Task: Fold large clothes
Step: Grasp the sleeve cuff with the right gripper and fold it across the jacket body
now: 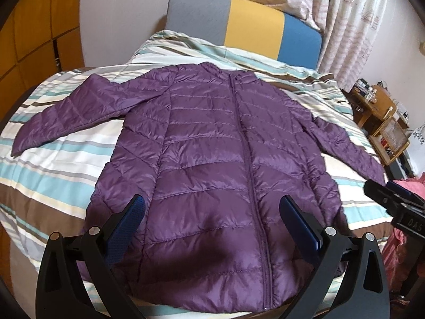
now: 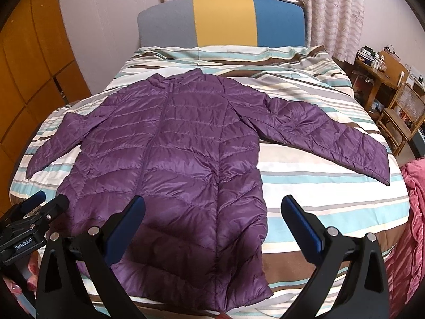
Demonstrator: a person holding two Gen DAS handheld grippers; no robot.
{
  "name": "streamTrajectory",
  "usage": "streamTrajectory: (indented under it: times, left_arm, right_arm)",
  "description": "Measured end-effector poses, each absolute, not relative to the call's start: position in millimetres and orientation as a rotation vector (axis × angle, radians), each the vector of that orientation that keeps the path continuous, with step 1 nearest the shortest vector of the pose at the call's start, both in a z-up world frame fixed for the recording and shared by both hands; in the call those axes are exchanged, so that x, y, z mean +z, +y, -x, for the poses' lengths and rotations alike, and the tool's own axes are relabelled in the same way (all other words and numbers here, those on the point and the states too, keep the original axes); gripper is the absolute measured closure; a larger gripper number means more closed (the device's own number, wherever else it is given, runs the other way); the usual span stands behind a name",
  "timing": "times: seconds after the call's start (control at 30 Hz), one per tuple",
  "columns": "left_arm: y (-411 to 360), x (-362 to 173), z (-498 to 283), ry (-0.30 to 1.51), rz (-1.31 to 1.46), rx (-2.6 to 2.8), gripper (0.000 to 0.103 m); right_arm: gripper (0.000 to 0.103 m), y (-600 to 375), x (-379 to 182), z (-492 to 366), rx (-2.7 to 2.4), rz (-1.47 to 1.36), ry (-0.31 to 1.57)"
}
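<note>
A purple quilted puffer jacket (image 1: pixel 212 146) lies flat and zipped on a striped bed, collar away from me, both sleeves spread out to the sides. It also shows in the right wrist view (image 2: pixel 170 159). My left gripper (image 1: pixel 211 204) is open and empty, hovering above the jacket's lower front near the hem. My right gripper (image 2: pixel 212 204) is open and empty, above the jacket's lower right edge. The right gripper shows at the right edge of the left wrist view (image 1: pixel 382 188); the left gripper shows at the lower left of the right wrist view (image 2: pixel 45 199).
The striped duvet (image 2: pixel 318 164) covers the bed. A grey, yellow and blue headboard (image 2: pixel 223 21) stands at the far end, with curtains behind. Wooden chairs and a cluttered desk (image 2: pixel 398 106) stand to the right. A pink blanket (image 2: pixel 414 212) lies at the right edge. A wooden wardrobe (image 2: pixel 32 66) stands left.
</note>
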State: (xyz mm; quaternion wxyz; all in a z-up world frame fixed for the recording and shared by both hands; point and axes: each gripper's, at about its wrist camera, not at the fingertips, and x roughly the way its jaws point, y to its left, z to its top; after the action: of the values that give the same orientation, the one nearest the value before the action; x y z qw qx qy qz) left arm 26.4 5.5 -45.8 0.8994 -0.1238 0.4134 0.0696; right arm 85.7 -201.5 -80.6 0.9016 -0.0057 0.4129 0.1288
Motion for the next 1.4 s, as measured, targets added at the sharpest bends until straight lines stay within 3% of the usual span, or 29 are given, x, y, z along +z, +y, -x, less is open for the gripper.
streamTrajectory:
  times: [0.47,0.77,1.07,1.4]
  left_arm:
    - [29.8,-85.7,-73.9,0.932,0.238,0.257,0.003]
    - [54.4,-107.3,-121.6,0.920,0.163,0.337,0.003]
    - [89.9,-134.1,-144.2,0.928,0.189,0.421,0.003]
    - [92.8,-150.3,-141.6,0.892,0.214,0.436,0.003]
  right_arm:
    - [0.002,-238.6,-119.4,-131.1,0.119,-0.027,0.932]
    - [0.002,-292.2,-150.6,-173.5,0.023,-0.078,0.868]
    - [0.002,-406.8,-200.9,-212.5,-0.201,-0.570,0.963]
    - [0.006,-470.0,-204.6,-231.0,-0.326,-0.850,0.736]
